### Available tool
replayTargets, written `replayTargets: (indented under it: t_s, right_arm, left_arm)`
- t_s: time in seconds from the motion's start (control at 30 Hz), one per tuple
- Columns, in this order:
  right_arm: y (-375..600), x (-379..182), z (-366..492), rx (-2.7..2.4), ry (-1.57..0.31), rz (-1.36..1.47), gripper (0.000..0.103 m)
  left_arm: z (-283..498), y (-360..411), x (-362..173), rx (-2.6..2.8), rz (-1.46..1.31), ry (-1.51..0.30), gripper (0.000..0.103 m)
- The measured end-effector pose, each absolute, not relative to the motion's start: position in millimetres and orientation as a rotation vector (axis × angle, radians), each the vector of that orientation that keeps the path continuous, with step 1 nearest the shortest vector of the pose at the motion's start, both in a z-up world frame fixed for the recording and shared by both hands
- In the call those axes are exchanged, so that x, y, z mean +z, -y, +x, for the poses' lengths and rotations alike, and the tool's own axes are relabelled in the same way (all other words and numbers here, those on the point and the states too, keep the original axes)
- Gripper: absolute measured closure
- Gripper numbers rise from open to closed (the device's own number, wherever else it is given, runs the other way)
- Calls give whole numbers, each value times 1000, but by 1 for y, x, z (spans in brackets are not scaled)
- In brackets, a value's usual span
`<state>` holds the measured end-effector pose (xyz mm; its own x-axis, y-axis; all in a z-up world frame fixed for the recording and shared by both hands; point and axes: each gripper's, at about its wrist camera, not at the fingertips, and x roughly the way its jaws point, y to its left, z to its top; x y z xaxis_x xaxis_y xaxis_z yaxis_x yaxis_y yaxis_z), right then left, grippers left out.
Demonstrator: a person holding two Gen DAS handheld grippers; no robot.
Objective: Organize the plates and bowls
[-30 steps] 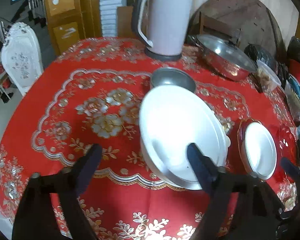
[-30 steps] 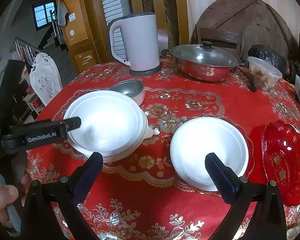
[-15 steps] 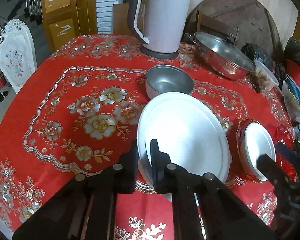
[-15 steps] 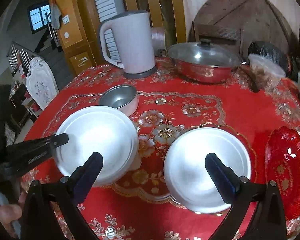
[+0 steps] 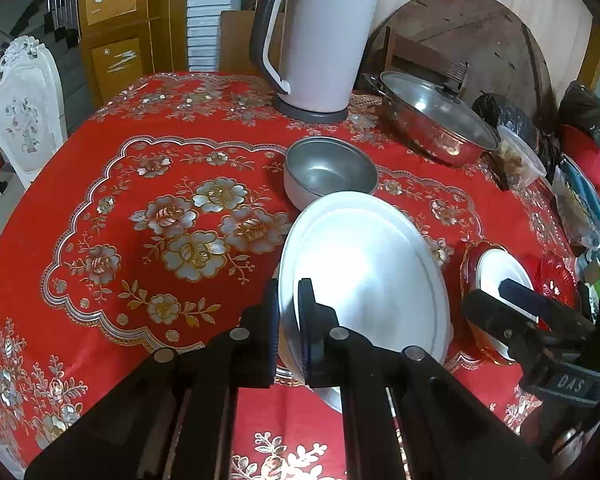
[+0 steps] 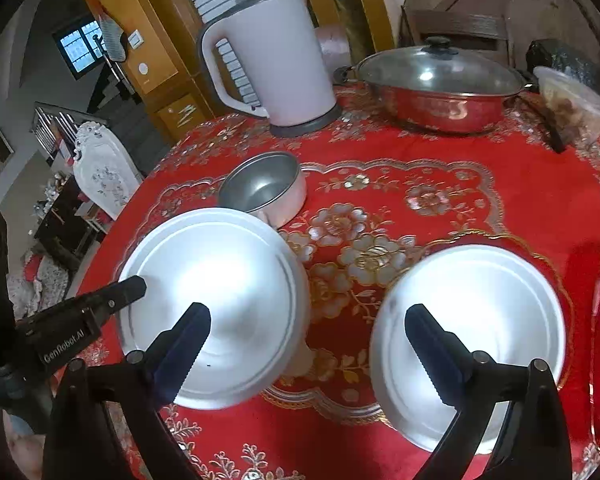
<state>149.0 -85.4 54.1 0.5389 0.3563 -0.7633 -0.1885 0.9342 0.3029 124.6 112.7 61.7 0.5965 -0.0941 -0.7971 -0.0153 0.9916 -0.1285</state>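
From the left wrist view, the left gripper point(image 5: 288, 320) is pinching the near rim of the big plate point(image 5: 364, 264), with its fingers pressed together on it. The plate is tilting up off the table point(image 5: 100, 160). To do this well, I think it should be lifted slowly and kept level so it is not slipping. The bowl point(image 5: 330, 170) behind it is sitting empty. The pot point(image 5: 436, 120) is wearing a lid.

From the right wrist view, the right gripper point(image 6: 306, 340) is hanging spread wide, holding nothing. It is hovering between the big plate point(image 6: 216, 300) and the small plate point(image 6: 476, 320). Both plates are looking empty. The kettle point(image 6: 276, 60) is standing at the back.
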Motion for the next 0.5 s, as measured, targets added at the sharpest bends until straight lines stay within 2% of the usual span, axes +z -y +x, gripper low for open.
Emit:
replayTargets:
  t_s: [0.1,0.33,0.4,0.47,0.5]
  right_arm:
    - [84,50,156,358,-976,214,19]
    - [81,47,160,395,-989,233,29]
    - [79,48,161,402,-984,227,35]
    - [78,48,163,423,-989,238,47]
    - [77,47,165,429,-994,244,48]
  left_arm:
    - [122,-113,64,-37,-114,-917,98]
    - [124,-121,63,-71,-165,-913,98]
    - [125,-124,63,-80,-185,-916,99]
    - [126,-124,62,-80,-185,-913,99]
    - [125,-123,61,-76,-173,-914,99]
